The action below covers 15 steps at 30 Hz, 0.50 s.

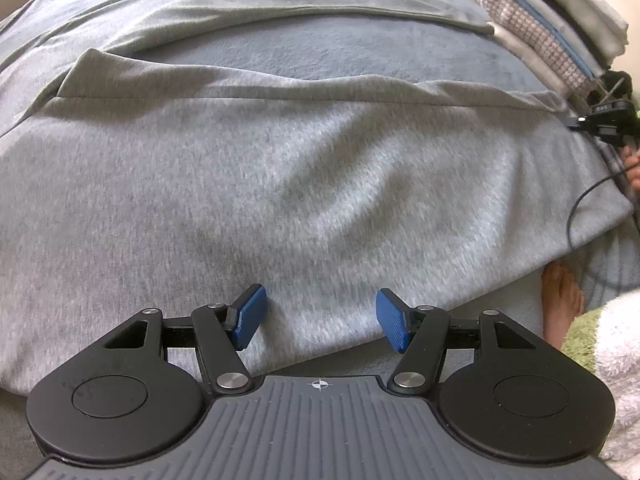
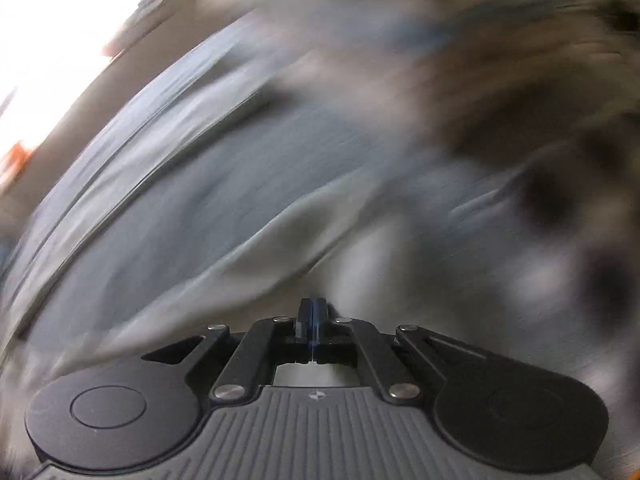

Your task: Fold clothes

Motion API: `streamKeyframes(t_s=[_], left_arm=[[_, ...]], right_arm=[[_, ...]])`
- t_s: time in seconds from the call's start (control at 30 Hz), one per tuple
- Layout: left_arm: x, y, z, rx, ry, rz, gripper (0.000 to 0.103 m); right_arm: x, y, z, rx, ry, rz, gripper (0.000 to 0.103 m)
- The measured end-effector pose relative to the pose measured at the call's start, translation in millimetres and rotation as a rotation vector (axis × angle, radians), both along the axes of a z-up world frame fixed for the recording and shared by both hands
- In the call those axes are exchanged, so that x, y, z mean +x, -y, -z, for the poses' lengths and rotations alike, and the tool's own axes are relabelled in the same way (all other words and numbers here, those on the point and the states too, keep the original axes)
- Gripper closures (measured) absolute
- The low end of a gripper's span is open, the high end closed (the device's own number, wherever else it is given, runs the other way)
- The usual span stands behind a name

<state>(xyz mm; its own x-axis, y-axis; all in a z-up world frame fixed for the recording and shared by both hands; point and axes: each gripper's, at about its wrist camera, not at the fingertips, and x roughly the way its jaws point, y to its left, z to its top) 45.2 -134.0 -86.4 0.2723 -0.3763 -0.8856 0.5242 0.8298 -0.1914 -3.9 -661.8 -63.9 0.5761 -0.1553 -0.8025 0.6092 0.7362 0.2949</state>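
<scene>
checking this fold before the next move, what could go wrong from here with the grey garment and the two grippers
1. The left gripper is open above the near hem of the grey garment; closing here may pinch the blanket too.
2. The right gripper is shut, and its view is heavily blurred, so whether it grips cloth is unclear; a fast pull could skew the fold.
3. A cable trails over the garment's right edge and could snag.

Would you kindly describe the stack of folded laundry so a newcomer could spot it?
Start at the big grey garment spread over the bed. Follow it to the far right corner: the folded stack sits there, alone in having a checked layer and a blue stripe.
</scene>
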Motion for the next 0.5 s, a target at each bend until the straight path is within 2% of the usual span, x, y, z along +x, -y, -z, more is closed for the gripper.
streamKeyframes(t_s=[0.03, 0.07, 0.1, 0.13, 0.2, 0.3, 0.37, 0.4, 0.43, 0.5], left_arm=[[-1, -1, 0, -0.001, 0.000, -0.003, 0.042], [-1, -2, 0, -0.003, 0.000, -0.007, 0.042], [-1, -2, 0, -0.005, -0.002, -0.011, 0.042], [0, -3, 0, -0.008, -0.005, -0.014, 0.042], [2, -4, 0, -0.014, -0.011, -0.020, 0.042], [5, -6, 0, -0.025, -0.019, -0.031, 0.042], [5, -7, -1, -0.030, -0.023, -0.037, 0.042], [4, -8, -1, -0.029, -0.021, -0.040, 0.042], [4, -9, -1, -0.028, -0.019, -0.042, 0.042], [3, -10, -1, -0.028, -0.016, -0.047, 0.042]], right_arm=[[-6, 9, -4, -0.014, -0.006, 0.055, 0.101], [-13, 13, -7, 0.013, 0.004, 0.055, 0.100], [-18, 8, -9, 0.073, 0.021, 0.003, 0.098], [-21, 1, -10, 0.140, 0.038, -0.061, 0.090], [-28, -18, -11, 0.245, 0.048, -0.194, 0.084], [-58, -26, -4, 0.212, -0.059, -0.219, 0.084], [-80, -30, 0, 0.183, -0.133, -0.224, 0.095], [-90, -32, 3, 0.168, -0.171, -0.227, 0.096], [-103, -25, 0, 0.131, -0.206, -0.183, 0.096], [-128, -4, -11, 0.037, -0.281, -0.053, 0.090]])
